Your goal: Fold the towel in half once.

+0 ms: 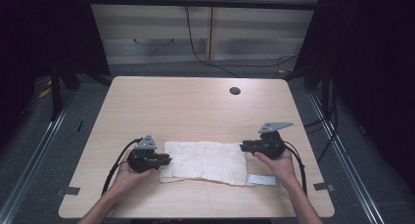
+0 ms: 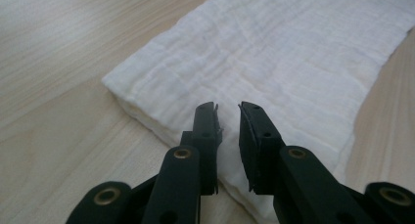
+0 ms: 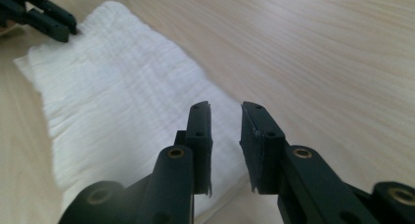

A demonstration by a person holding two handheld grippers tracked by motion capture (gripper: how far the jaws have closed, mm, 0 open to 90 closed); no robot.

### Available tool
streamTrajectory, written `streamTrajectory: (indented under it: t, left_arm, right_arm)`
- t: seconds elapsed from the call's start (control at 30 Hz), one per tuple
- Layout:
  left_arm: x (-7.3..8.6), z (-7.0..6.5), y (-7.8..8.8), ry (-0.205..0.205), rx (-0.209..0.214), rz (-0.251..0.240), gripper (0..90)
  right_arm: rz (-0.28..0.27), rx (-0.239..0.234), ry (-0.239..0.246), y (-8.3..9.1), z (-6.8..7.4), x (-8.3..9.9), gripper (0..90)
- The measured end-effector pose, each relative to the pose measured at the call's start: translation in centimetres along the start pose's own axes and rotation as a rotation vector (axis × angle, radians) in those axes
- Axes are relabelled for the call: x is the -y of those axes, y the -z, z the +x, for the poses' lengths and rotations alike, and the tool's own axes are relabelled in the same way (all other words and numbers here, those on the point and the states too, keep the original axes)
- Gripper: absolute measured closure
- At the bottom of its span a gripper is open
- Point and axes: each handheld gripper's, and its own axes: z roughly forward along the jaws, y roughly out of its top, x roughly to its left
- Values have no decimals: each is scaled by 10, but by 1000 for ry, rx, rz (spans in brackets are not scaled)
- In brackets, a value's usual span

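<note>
A white folded cloth [image 1: 203,160] lies flat on the wooden table [image 1: 195,106], near its front edge. My left gripper [image 1: 166,160] sits at the cloth's left end, its jaws a little apart just above the cloth [image 2: 274,53] edge; the left gripper [image 2: 228,109] holds nothing. At the cloth's upper right corner my right gripper [image 1: 243,146] stands open over the cloth [image 3: 112,87] edge, and nothing lies between the right gripper [image 3: 225,109] jaws. The left gripper [image 3: 44,16] appears far off in the right gripper view.
A white strip [image 1: 261,179] sticks out from the cloth's lower right corner. A round cable hole [image 1: 235,91] sits at the table's back. Grey tape marks [image 1: 320,186] lie near the front corners. Dark curtains flank the table.
</note>
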Motion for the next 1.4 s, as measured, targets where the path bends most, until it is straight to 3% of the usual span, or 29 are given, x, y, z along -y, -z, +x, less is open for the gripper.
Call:
streamTrajectory:
  t: [0.13, 0.53, 0.7, 0.9, 1.07, 1.13, 1.17, 1.2, 1.23, 1.27, 1.4]
  left_arm:
    - [3, 0, -1, -9, -8, 4, 777]
    - [5, 0, 0, -19, -7, 0, 764]
    - [5, 0, 0, -16, -4, 1, 763]
    - [9, -1, 6, -13, 19, 13, 762]
    - [10, -4, 15, -12, 29, 11, 736]
    - [1, 4, 23, 7, 8, -42, 732]
    - [1, 4, 23, 7, 8, -42, 731]
    - [-7, 14, 26, 33, -13, -75, 726]
    - [-7, 14, 26, 33, -13, -75, 721]
    - [-15, 24, 24, 52, -36, -85, 716]
    - [-22, 37, 14, 78, -42, -76, 685]
  right_arm:
    - [24, 0, -43, -18, -19, -1, 653]
    - [90, 18, -33, -36, -26, 8, 618]
    - [87, 9, -30, -37, -25, 10, 684]
    - [87, 0, -23, -35, -22, 14, 869]
    - [98, -3, -4, -33, -18, 16, 876]
    - [100, -5, -7, -32, -18, 16, 877]
    - [100, -5, -7, -32, -18, 16, 877]
    - [102, -6, -15, -32, -19, 16, 877]
    - [102, -6, -15, -32, -19, 16, 877]
    - [102, -6, -18, -33, -19, 16, 877]
    - [102, -5, -16, -33, -19, 16, 876]
